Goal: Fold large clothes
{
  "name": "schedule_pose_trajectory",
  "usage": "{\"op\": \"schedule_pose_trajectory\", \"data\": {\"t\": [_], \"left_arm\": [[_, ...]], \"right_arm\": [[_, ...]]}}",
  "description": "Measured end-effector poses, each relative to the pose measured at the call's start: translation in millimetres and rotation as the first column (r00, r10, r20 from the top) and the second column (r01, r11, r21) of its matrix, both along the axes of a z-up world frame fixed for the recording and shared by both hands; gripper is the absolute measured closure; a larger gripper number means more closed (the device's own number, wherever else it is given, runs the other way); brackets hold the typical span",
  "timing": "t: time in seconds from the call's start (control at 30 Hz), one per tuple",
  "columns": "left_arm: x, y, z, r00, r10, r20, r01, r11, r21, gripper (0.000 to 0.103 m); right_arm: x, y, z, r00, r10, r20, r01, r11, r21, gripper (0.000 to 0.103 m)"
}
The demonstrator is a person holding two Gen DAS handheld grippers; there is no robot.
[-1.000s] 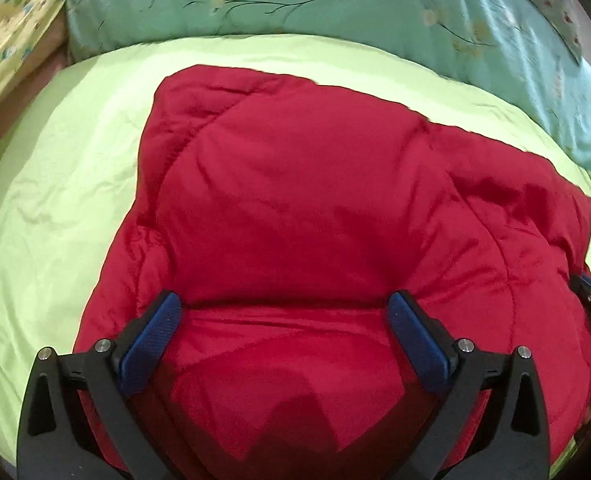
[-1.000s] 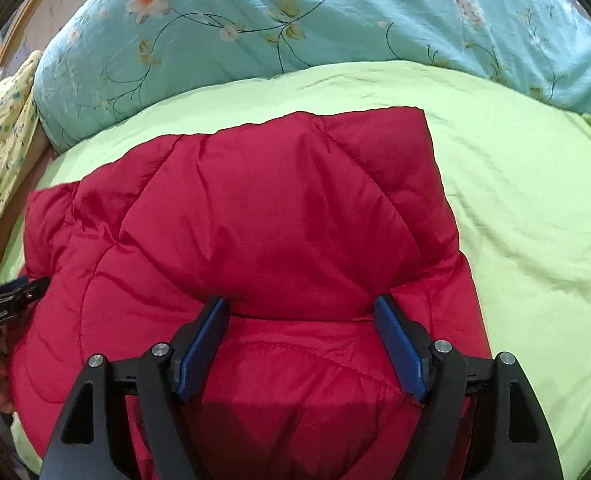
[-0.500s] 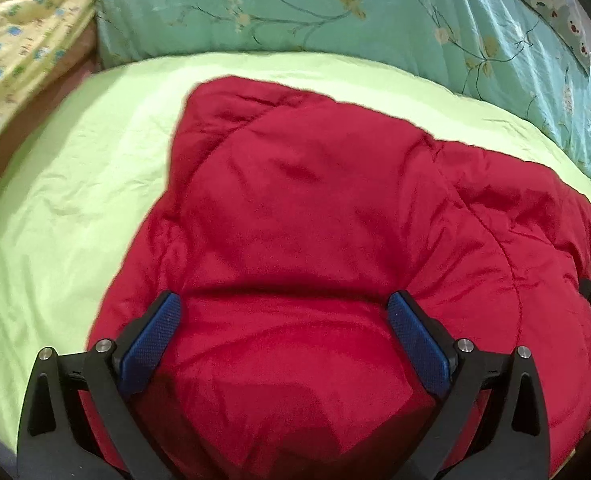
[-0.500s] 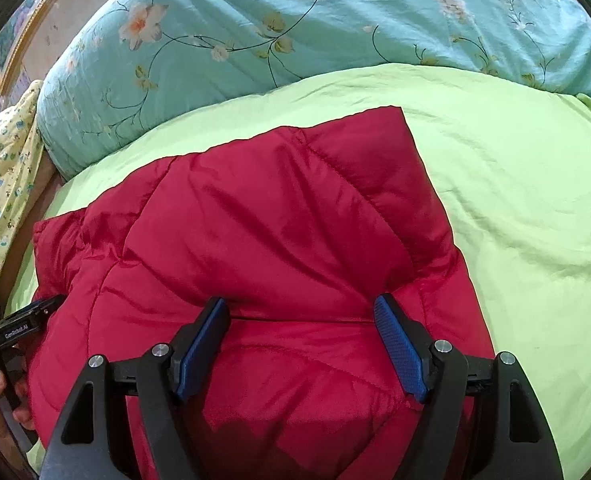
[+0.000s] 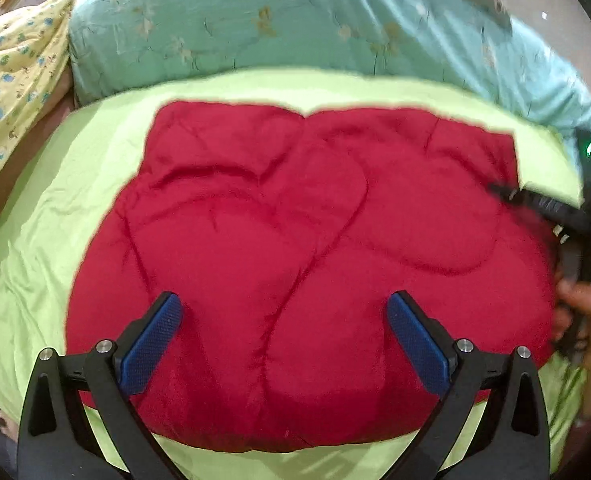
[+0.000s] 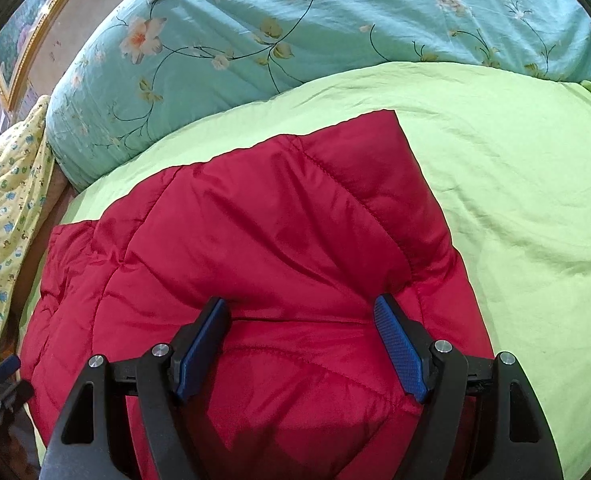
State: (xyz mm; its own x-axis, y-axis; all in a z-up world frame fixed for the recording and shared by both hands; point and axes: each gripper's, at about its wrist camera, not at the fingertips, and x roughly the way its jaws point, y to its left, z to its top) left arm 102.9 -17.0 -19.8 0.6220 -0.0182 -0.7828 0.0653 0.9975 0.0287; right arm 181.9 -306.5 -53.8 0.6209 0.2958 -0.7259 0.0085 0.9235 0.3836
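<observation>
fig. quilted red jacket (image 5: 303,264) lying folded into a compact bundle on the lime-green bed sheet (image 5: 35,240), near edge toward the cameras, far edge short of the teal floral duvet (image 6: 295,32). left gripper (image 5: 281,328): jaws spread wide, blue pads apart above the near part of the bundle, nothing between them. right gripper (image 6: 301,340): jaws likewise wide, hovering at the near right of the jacket over a raised fold edge; no cloth pinched. judged step: between folds, the garment released and being surveyed. the next move likely calls for choosing an edge, closing on a thick padded layer, and carrying it over without the slippery fill springing back. left view alone shows the full outline of the bundle, blurred, with the person's hand (image 5: 587,320) at its right. right view alone shows the sharp far right corner and a framed picture (image 6: 19,32) on the wall.
</observation>
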Motion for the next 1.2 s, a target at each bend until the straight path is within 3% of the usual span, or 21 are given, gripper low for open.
{"op": "schedule_pose_trajectory", "data": {"t": [0.13, 0.5, 0.63, 0.77, 0.83, 1.2], "left_arm": [[8.4, 18.7, -25.6, 1.0, 0.027, 0.006, -0.026, 0.996, -0.082, 0.0], [4.3, 16.3, -30.4, 0.998, 0.012, 0.056, -0.007, 0.996, -0.085, 0.0], [1.4, 16.1, -31.0, 0.998, 0.011, 0.06, -0.006, 0.996, -0.085, 0.0], [-1.2, 14.6, -29.3, 0.998, 0.013, 0.06, -0.009, 0.997, -0.071, 0.0], [-6.0, 14.7, -24.9, 0.998, 0.013, 0.061, -0.009, 0.998, -0.066, 0.0], [-41.2, 22.1, -7.2, 0.998, 0.022, 0.061, -0.021, 1.0, -0.011, 0.0]], "right_arm": [[-6.5, 2.4, 7.2, 1.0, -0.002, 0.023, 0.002, 1.0, -0.005, 0.024], [-79.7, 26.8, 53.3, 0.988, 0.042, 0.151, -0.024, 0.993, -0.116, 0.019], [-114.1, 48.1, 43.5, 0.989, 0.069, 0.129, -0.047, 0.985, -0.166, 0.018], [-117.7, 69.0, 27.3, 0.996, 0.07, 0.059, -0.049, 0.95, -0.31, 0.017], [-111.4, 70.2, 22.8, 0.997, 0.06, 0.038, -0.044, 0.941, -0.336, 0.012], [-110.5, 65.6, 17.0, 0.999, 0.021, 0.037, -0.008, 0.945, -0.326, 0.009]]}}
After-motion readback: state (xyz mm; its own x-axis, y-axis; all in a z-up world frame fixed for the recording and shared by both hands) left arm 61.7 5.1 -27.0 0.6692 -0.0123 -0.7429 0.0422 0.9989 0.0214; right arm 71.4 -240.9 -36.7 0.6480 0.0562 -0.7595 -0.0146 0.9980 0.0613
